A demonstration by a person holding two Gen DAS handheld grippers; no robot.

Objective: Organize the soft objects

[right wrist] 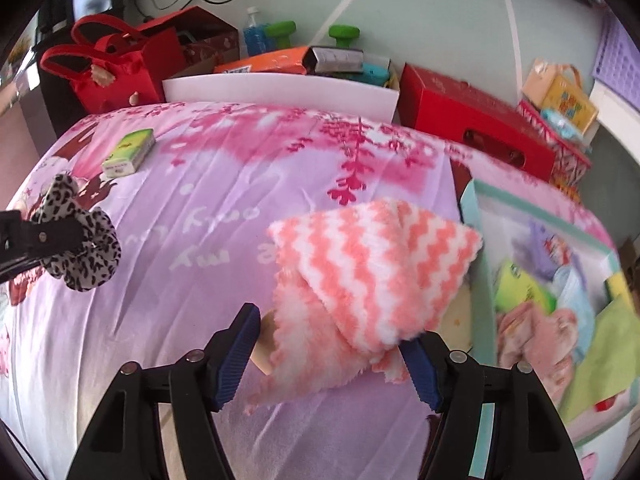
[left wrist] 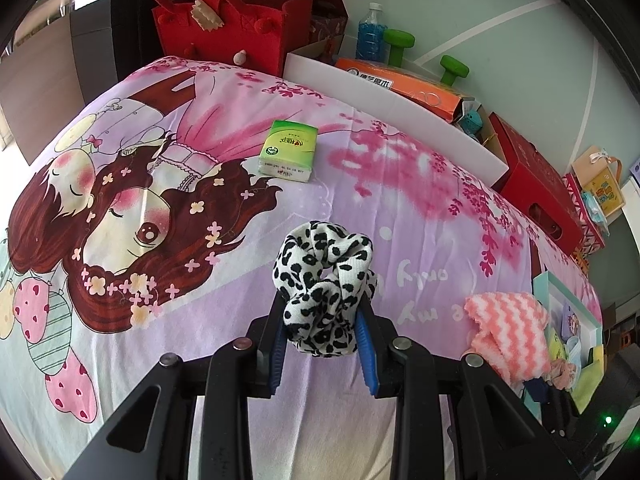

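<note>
Scrunchie (left wrist: 326,288) clamped in left gripper (left wrist: 323,320); box (right wrist: 478,240) holds soft items

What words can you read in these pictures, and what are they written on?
"only": white letters on the bedsheet, upside down; the words below it are cut off by the cloth.
Orange box: Chinese characters on a white label, too blurred to read surely.
Tissue pack: a brand mark and a row of small digits, too small to read.
Yellow box: coloured characters, blurred.
</note>
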